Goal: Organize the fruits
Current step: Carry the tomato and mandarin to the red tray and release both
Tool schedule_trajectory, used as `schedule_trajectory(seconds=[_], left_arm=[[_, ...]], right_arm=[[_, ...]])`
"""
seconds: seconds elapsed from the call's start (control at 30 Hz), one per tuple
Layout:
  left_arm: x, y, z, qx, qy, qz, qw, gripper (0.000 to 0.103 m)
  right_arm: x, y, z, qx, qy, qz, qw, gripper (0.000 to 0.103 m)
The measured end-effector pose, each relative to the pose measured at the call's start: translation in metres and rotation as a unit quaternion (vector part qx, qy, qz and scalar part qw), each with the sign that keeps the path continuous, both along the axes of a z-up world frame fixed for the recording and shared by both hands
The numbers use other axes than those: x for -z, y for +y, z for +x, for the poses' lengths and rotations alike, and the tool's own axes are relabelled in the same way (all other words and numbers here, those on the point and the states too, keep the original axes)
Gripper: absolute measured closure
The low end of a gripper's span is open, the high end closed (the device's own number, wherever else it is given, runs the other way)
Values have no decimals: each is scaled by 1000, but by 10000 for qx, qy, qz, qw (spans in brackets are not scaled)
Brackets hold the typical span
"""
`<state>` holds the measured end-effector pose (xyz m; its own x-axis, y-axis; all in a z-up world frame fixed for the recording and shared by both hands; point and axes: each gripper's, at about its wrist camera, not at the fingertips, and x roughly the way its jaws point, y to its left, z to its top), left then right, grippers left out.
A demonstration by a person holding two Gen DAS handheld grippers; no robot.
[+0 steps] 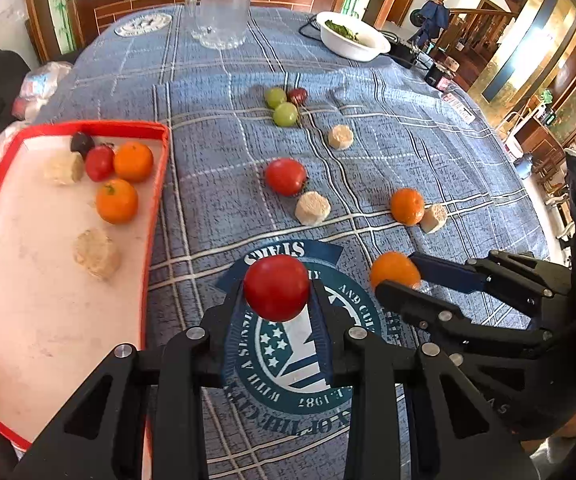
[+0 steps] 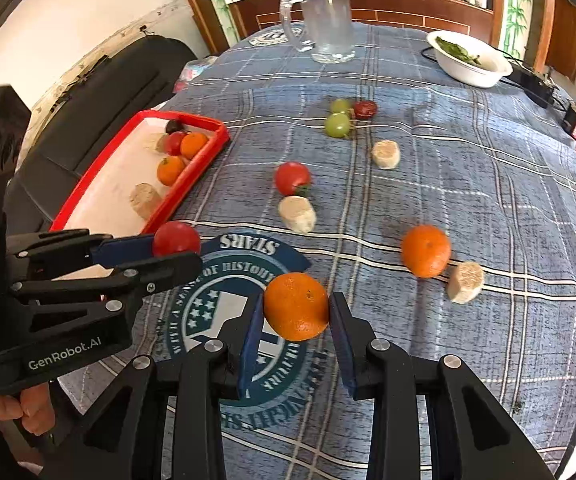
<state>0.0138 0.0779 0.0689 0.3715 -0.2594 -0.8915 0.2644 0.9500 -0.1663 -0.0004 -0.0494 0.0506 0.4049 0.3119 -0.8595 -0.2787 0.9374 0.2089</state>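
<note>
Blue checked cloth covers the table (image 1: 428, 148); left gripper (image 1: 277, 296) clamps a tomato (image 1: 277, 288), right gripper (image 2: 297, 312) an orange (image 2: 297, 306); both, I'd judge, go next into the red tray (image 1: 156, 216) leftward.

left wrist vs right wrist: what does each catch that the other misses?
Only left wrist: the left tool head-on, shut on a tomato; the hallway and stair rail at right; the red tray seen from above, with nearly its whole floor.

Only right wrist: the right tool head-on, shut on an orange; the hand gripping the left tool's handle; the GenRobot.AI label.

Both: the tray's fruit, loose tomato, loose orange, two grapes, pitcher, white bowl.
</note>
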Motion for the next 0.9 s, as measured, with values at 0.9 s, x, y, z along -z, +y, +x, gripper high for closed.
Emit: schedule_trajectory(seconds=[0.9], left_arm=[[-21, 151, 3, -1487, -204, -244, 9884, 74]], right_arm=[[-16, 49, 6, -404, -37, 305, 9987, 69]])
